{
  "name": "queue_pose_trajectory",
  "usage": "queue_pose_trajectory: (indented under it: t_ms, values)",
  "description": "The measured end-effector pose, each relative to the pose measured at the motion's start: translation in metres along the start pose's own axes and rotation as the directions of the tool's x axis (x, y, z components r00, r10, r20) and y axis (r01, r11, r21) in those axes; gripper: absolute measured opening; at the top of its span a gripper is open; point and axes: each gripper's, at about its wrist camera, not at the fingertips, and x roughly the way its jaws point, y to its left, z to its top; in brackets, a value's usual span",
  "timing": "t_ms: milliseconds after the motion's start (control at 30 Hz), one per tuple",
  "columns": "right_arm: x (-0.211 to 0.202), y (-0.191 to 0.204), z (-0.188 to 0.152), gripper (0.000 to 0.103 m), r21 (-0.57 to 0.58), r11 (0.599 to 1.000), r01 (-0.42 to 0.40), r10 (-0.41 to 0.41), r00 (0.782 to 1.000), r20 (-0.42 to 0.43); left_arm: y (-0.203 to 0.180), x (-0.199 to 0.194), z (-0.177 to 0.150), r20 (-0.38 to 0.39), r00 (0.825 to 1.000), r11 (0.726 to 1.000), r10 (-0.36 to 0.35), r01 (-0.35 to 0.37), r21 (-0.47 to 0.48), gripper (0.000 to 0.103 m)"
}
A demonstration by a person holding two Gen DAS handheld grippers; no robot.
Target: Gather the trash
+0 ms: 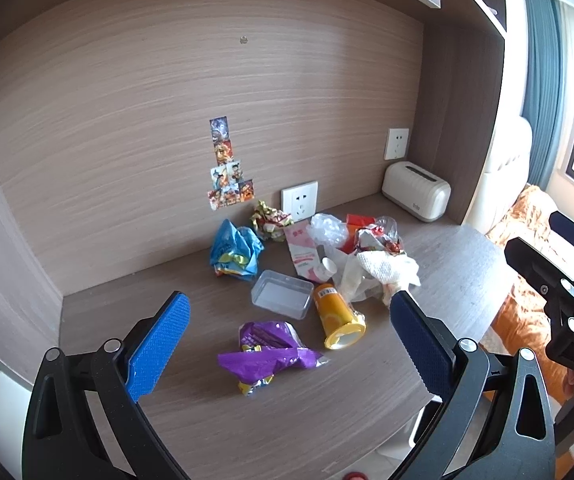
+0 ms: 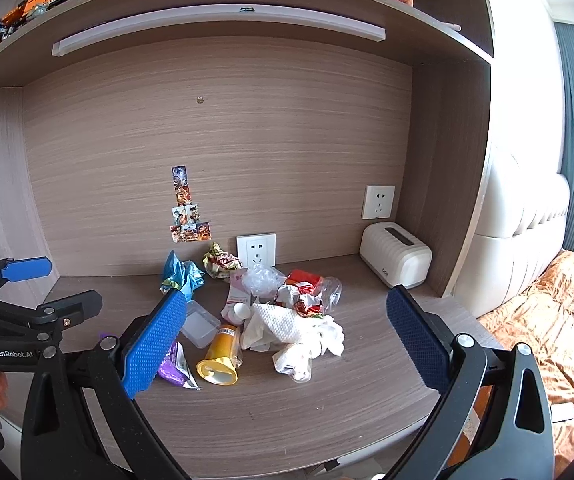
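The right gripper's (image 2: 287, 332) blue finger (image 2: 155, 344) hides most of the purple wrapper (image 2: 173, 368).

1. Purple wrapper (image 1: 267, 354): crumpled, lying nearest the front edge of the desk (image 1: 327, 420).
2. Yellow cup (image 1: 337, 318): tipped on its side, open mouth toward the front.
3. Clear plastic box (image 1: 282, 294): upright, just behind the cup.
4. Blue bag (image 1: 235, 254): crumpled, near the back wall.
5. White tissue (image 2: 303, 330): bunched, topping the mixed pile of wrappers.

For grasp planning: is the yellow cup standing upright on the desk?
No, the yellow cup lies on its side, open end facing the camera.
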Motion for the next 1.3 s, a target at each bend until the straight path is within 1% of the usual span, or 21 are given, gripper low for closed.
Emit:
queue_pose_trajectory:
  t_ms: [400, 1300]
  values:
    - [0.003, 0.002, 0.003, 0.1, -0.009, 1.0, -0.004, 0.004, 1.0, 0.002, -0.003, 0.002, 0.002, 0.005, 1.0, 1.0, 0.006, -0.006, 0.022, 0.098]
    - [0.01, 0.004, 0.003, 0.1, -0.013, 1.0, -0.012, 0.012, 1.0, -0.006, -0.004, 0.008, 0.005, 0.0, 1.0, 1.0, 0.002, -0.002, 0.025, 0.098]
